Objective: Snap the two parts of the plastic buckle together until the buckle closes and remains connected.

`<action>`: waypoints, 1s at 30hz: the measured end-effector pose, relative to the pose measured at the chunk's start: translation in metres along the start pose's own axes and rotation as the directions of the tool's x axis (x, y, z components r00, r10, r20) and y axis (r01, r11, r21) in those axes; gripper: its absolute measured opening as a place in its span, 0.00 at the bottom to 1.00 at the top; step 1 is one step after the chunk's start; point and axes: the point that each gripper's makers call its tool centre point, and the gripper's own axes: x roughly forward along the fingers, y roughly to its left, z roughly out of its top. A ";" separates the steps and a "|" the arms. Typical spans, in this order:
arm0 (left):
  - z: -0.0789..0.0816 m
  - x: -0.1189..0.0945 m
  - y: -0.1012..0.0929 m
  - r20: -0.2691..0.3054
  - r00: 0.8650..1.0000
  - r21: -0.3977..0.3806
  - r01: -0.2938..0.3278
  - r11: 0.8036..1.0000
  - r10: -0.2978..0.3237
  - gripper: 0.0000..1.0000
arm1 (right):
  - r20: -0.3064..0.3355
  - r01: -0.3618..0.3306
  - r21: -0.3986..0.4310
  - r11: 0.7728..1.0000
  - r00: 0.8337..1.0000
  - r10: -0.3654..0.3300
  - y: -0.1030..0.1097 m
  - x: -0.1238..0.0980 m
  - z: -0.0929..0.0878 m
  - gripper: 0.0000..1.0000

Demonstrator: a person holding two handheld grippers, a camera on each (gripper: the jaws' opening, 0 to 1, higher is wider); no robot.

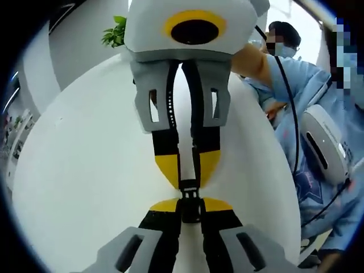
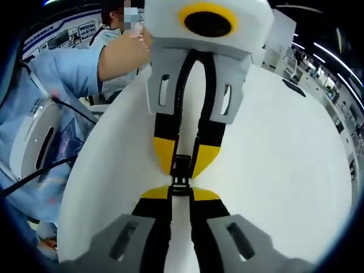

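Observation:
A small black plastic buckle (image 1: 190, 196) hangs between two grippers that meet tip to tip above a white round table (image 1: 85, 170). My left gripper (image 1: 190, 206) rises from below, shut on the near buckle part. My right gripper (image 1: 188, 170) comes down from the top, shut on the far part. In the right gripper view the buckle (image 2: 180, 175) sits between my right gripper (image 2: 172, 194) below and my left gripper (image 2: 181, 162) above. The two parts touch end to end. Whether they are latched I cannot tell.
A person in light blue clothing (image 1: 307, 91) stands at the table's edge, seen as a sleeve (image 2: 62, 74) in the right gripper view. A green plant (image 1: 116, 31) stands beyond the far rim. The white table top (image 2: 284, 148) spreads out around the grippers.

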 end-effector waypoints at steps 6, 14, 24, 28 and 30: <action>0.002 0.000 0.002 0.001 1.000 0.046 -0.009 0.999 0.009 0.17 | -0.010 0.002 -0.002 1.000 1.000 -0.002 0.001 0.000 0.000 0.11; -0.004 -0.009 0.005 -0.001 1.000 0.048 -0.026 0.998 0.026 0.22 | -0.013 0.004 0.001 1.000 1.000 -0.004 0.000 0.000 0.000 0.11; -0.015 -0.012 0.009 -0.012 1.000 0.029 -0.017 0.999 0.017 0.12 | -0.021 0.003 0.002 1.000 1.000 -0.003 -0.002 0.001 0.000 0.11; -0.016 -0.010 0.010 -0.002 1.000 0.021 -0.006 1.000 0.007 0.12 | -0.022 0.003 0.005 1.000 1.000 -0.003 -0.003 0.001 -0.001 0.11; -0.015 -0.009 0.010 0.001 1.000 0.014 -0.005 1.000 0.005 0.11 | -0.023 0.004 0.008 1.000 1.000 -0.004 -0.003 0.001 -0.001 0.11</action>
